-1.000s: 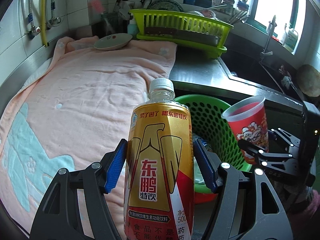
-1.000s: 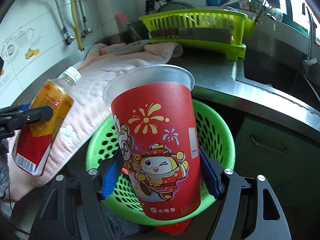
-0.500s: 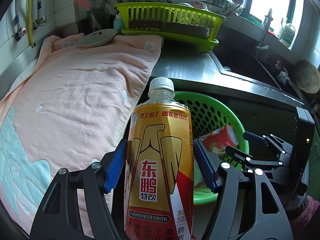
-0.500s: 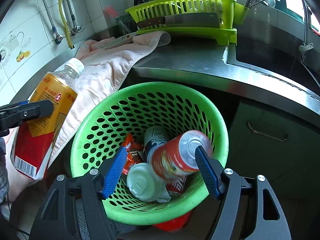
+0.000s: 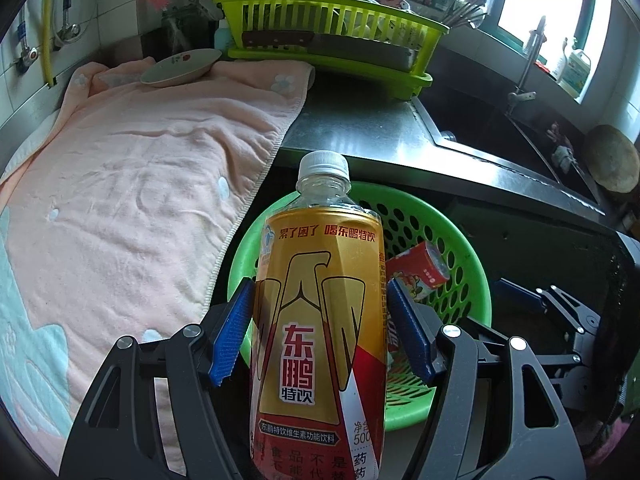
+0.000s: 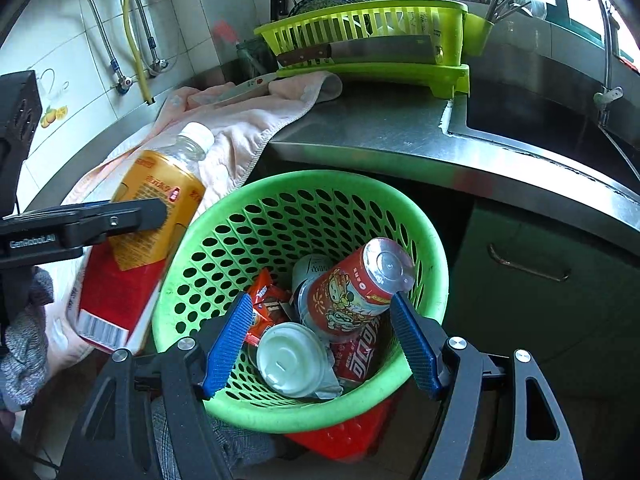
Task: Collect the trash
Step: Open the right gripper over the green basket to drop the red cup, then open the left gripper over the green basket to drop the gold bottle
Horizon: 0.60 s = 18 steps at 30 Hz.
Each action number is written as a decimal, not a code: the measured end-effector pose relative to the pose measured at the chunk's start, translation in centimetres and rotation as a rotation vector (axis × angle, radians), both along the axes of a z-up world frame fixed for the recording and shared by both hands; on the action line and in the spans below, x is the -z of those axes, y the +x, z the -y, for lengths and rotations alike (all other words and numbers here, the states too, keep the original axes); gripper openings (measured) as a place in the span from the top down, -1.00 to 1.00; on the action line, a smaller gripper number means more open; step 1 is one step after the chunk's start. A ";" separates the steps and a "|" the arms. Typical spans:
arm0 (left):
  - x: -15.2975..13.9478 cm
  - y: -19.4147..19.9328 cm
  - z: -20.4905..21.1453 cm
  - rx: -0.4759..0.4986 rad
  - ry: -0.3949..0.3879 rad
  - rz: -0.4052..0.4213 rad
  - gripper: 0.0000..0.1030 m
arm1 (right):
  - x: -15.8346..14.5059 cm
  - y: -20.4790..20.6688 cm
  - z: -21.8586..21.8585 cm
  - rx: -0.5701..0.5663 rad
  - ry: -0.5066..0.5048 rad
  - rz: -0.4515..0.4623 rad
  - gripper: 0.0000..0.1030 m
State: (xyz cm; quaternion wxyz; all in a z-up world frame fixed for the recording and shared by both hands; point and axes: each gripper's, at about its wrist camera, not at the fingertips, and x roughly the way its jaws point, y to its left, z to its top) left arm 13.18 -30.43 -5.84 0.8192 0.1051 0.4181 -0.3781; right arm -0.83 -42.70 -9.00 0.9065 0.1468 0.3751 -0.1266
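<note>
Left tongs: my left tongs [image 5: 320, 330] pinch the gold-and-red labelled plastic drink bottle with a white cap [image 5: 320, 320] by its middle, blue pads tight on both sides.
Bottle axis: it runs straight away from me along the tongs, cap end farthest and tipped down toward the bin.
Key relation: the round green perforated plastic waste basket [image 5: 460, 264] lies just beyond and below the bottle, a little to its right; my left hand is the nearer one to drop from.
Right tongs: my right tongs [image 6: 320, 336] stand spread and empty above the basket [image 6: 304, 184].
Basket contents: the red printed paper cup [image 6: 352, 288] lies on its side inside, among a white lid and wrappers.
Worktop: the steel worktop [image 5: 360, 132] with a pink towel [image 5: 120, 184] lies past the basket.
Change: a second ago the right tongs gripped that cup upright; now it is dropped, and my bottle has come closer over the rim.
</note>
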 end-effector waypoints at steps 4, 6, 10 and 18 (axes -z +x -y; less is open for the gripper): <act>0.5 0.3 0.3 -0.002 0.005 -0.011 -0.30 | -0.1 -0.3 -0.2 0.003 0.005 0.006 -0.40; 0.8 0.3 0.4 -0.004 0.009 -0.012 -0.30 | -0.2 -0.5 -0.2 0.003 0.006 0.009 -0.41; 1.3 0.6 0.4 -0.008 0.012 -0.022 -0.30 | -0.2 -0.7 -0.5 0.007 0.008 0.012 -0.42; 1.2 0.9 0.3 -0.007 -0.023 -0.028 -0.30 | -0.4 -0.9 -0.6 0.013 0.005 0.016 -0.42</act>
